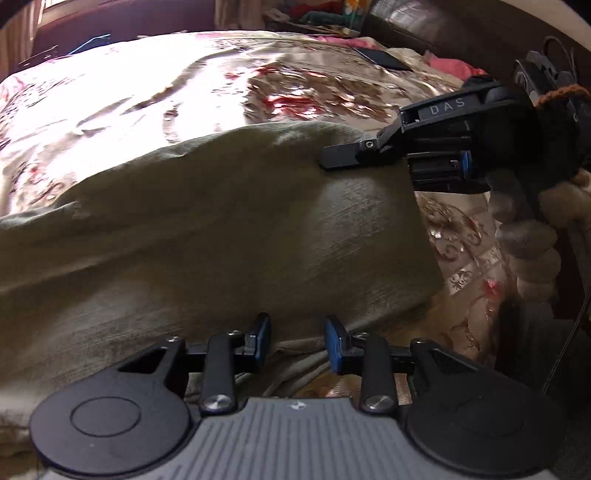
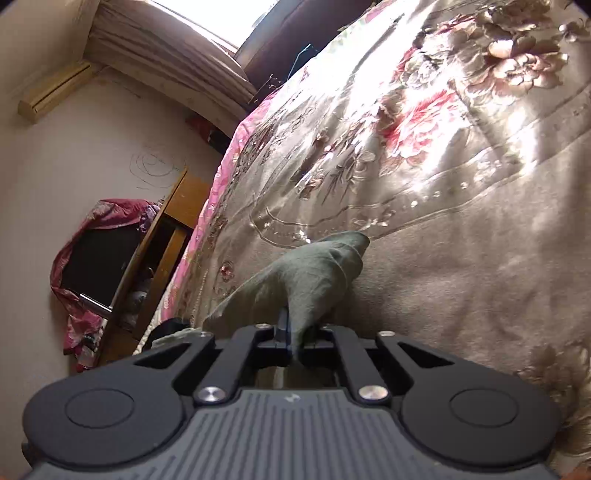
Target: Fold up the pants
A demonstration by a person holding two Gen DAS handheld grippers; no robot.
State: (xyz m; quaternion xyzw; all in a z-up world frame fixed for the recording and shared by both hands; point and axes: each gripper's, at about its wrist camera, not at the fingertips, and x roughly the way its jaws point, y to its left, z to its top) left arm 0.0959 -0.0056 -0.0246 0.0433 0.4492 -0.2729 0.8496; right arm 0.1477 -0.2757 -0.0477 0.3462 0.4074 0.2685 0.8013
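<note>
Olive-green pants (image 1: 221, 229) lie spread across a floral bedspread (image 1: 184, 81). In the left wrist view my left gripper (image 1: 297, 343) hovers at the near edge of the pants, its blue pads apart with nothing pressed between them. My right gripper (image 1: 343, 158) reaches in from the right at the far corner of the pants, held by a hand (image 1: 528, 240) in a pale fuzzy sleeve. In the right wrist view the right gripper (image 2: 293, 341) is shut on a bunched corner of the pants (image 2: 317, 273), which rises in a peak off the bedspread (image 2: 443, 166).
A dark flat phone (image 1: 384, 59) lies on the far right of the bed, below a dark headboard (image 1: 461, 26). Beside the bed stands a wooden cabinet (image 2: 166, 240) with a screen under a red cloth (image 2: 96, 258). A window with curtains (image 2: 177, 48) lights the bedspread.
</note>
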